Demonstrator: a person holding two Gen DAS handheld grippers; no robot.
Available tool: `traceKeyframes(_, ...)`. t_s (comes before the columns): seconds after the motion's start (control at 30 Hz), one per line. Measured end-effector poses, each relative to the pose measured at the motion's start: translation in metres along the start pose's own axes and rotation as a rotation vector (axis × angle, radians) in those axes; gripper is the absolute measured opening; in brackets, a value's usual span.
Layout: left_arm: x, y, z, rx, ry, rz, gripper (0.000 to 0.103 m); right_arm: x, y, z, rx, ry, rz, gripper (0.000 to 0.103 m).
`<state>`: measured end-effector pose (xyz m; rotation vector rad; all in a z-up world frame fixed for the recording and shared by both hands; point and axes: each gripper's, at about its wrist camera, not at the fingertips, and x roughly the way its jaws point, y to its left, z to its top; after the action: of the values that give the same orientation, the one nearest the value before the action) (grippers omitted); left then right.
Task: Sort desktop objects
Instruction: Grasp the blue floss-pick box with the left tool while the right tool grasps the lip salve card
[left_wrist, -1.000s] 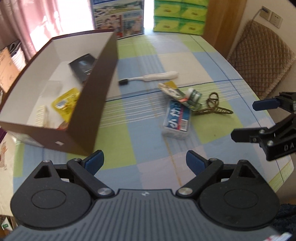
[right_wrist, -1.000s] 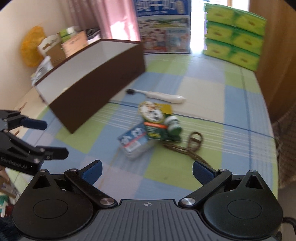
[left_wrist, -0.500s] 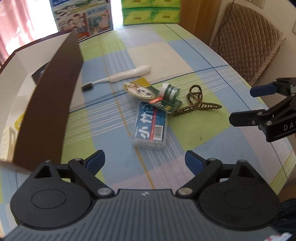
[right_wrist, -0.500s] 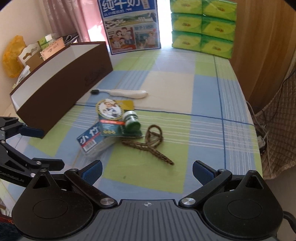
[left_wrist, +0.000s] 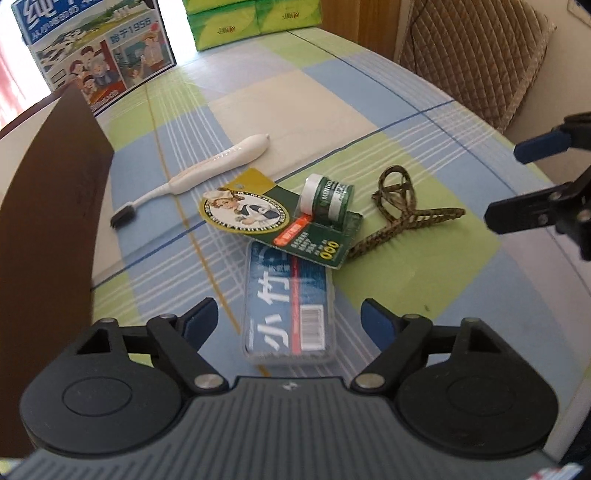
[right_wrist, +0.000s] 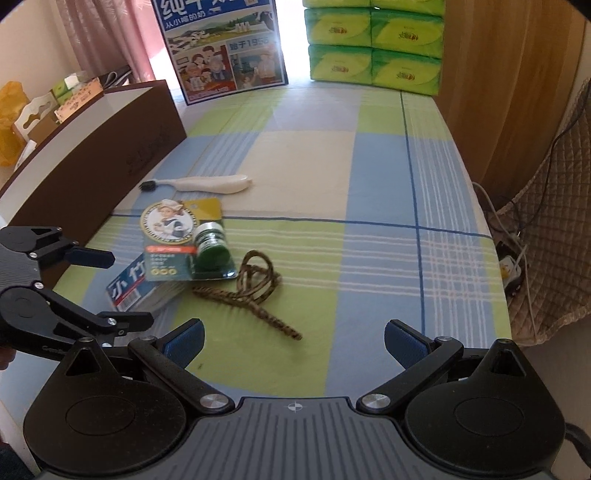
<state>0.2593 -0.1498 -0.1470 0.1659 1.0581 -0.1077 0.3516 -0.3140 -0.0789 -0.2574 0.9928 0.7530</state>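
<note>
A clear box with a blue label (left_wrist: 290, 310) lies on the checked tablecloth, right in front of my open, empty left gripper (left_wrist: 290, 319). A green carded balm jar (left_wrist: 327, 199) overlaps its far end. A brown patterned hair claw (left_wrist: 402, 210) lies to its right and a white toothbrush (left_wrist: 207, 170) beyond. My right gripper (right_wrist: 293, 341) is open and empty, just short of the hair claw (right_wrist: 255, 288). In the right wrist view the left gripper (right_wrist: 110, 288) is over the blue-label box (right_wrist: 136, 286). The brown sorting box (right_wrist: 96, 155) stands at the left.
A blue illustrated carton (right_wrist: 221, 48) and stacked green tissue packs (right_wrist: 373, 40) stand at the table's far end. A quilted chair (left_wrist: 476, 55) is past the right table edge, with cables (right_wrist: 513, 251) on the floor. The brown box wall (left_wrist: 48, 229) is close on the left.
My left gripper has swung right, away from the brown box, and come down close over the blue-label box. My right gripper has moved nearer the hair claw. Both stay open.
</note>
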Motion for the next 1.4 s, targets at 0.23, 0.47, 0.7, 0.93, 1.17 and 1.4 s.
traceKeyframes(0.23, 0.015, 0.005, 0.007, 0.009, -0.019, -0.006, 0.068, 0.01, -0.002, 0.006, 0.004, 0.01, 0.023, 0.101)
traceKeyframes(0.47, 0.016, 0.012, 0.003, -0.007, -0.034, -0.001, 0.054, 0.023, 0.009, 0.017, -0.028, 0.003, 0.079, 0.101)
traceKeyframes(0.7, 0.005, 0.035, -0.016, -0.14, -0.011, 0.074, 0.054, 0.038, 0.026, 0.034, -0.101, -0.013, 0.137, 0.101)
traceKeyframes(0.93, -0.008, 0.049, -0.04, -0.308, 0.043, 0.171, 0.054, 0.058, 0.049, 0.048, -0.232, -0.019, 0.168, 0.092)
traceKeyframes(1.17, -0.015, 0.061, -0.054, -0.434, 0.062, 0.19, 0.054, 0.082, 0.082, 0.055, -0.37, 0.021, 0.156, 0.06)
traceKeyframes(1.4, -0.01, 0.067, -0.052, -0.467, 0.07, 0.172, 0.055, 0.106, 0.093, 0.055, -0.366, 0.068, 0.123, 0.043)
